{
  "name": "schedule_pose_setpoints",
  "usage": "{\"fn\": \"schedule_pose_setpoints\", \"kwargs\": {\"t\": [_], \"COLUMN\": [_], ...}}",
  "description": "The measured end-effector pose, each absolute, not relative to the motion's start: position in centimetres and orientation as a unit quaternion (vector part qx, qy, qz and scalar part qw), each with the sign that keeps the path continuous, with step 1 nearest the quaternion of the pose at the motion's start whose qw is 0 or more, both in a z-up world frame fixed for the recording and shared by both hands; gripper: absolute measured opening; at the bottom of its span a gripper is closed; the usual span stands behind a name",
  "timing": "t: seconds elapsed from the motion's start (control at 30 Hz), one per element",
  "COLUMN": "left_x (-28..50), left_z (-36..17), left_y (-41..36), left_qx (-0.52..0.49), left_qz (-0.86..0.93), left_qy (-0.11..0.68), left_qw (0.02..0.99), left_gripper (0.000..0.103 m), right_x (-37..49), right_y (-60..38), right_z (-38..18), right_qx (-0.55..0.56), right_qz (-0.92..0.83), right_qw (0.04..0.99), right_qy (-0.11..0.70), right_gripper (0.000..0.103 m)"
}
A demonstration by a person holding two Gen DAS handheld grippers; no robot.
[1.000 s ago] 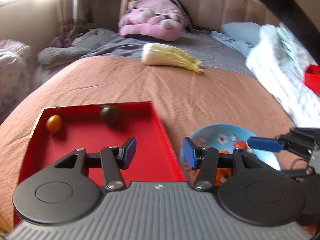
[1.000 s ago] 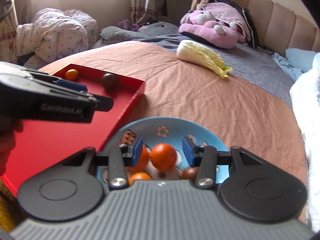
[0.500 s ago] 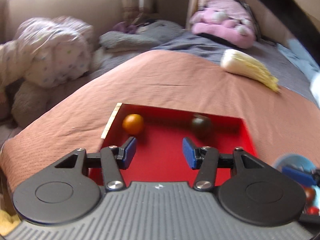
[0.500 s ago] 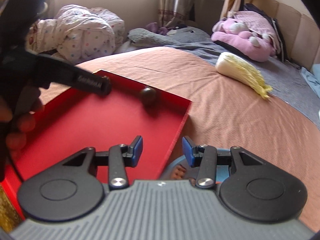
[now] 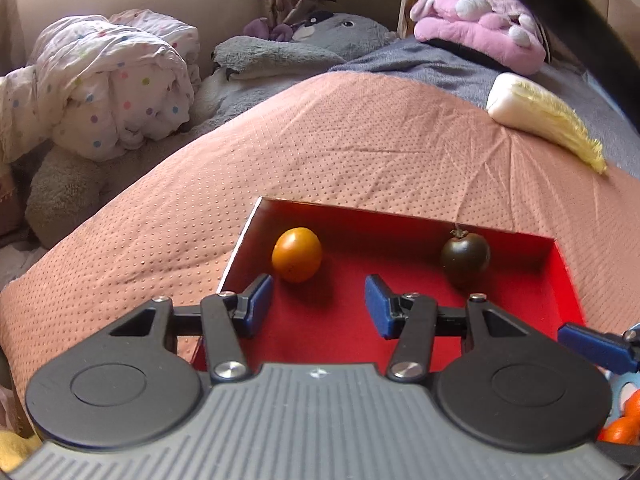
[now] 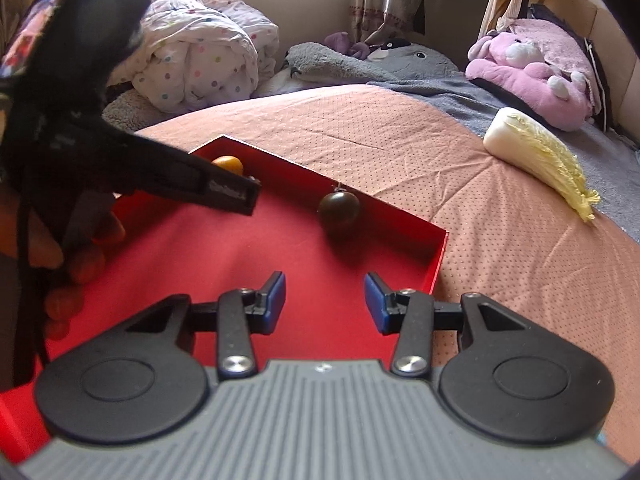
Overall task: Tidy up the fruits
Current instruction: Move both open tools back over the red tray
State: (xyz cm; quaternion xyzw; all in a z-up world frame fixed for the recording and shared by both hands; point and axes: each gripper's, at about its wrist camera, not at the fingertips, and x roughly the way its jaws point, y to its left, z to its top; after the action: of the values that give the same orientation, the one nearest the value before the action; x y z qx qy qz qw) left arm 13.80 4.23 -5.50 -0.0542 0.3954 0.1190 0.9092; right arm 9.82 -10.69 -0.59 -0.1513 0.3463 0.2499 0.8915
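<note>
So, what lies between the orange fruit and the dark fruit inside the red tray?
Only bare red tray floor lies between the orange fruit and the dark fruit, shown in the left wrist view.

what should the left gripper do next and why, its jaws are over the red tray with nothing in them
Probably ease the left gripper forward and a little left, so its open jaws bracket the orange tomato. That fruit lies just ahead of the left finger, near the far left corner of the red tray, and nothing blocks it. The dark tomato sits further right, nearer the right gripper.
</note>
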Motion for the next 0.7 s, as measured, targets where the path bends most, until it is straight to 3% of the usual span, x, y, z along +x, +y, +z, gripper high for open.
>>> {"fn": "schedule_pose_setpoints", "kwargs": {"t": [0.7], "left_x": [18.2], "left_z": [-7.7], "left_y": [5.6], "left_qx": [-0.034], "left_qz": [0.103], "left_qy": [0.400], "left_qw": [0.910], "left_gripper": [0.060], "right_x": [12.2], "right_y": [-10.1], "right_z": [-1.8], "right_qx": [-0.144], "right_qz": [0.250], "right_qw": [0.888], "right_qy": [0.359], "right_gripper": [0.046]}}
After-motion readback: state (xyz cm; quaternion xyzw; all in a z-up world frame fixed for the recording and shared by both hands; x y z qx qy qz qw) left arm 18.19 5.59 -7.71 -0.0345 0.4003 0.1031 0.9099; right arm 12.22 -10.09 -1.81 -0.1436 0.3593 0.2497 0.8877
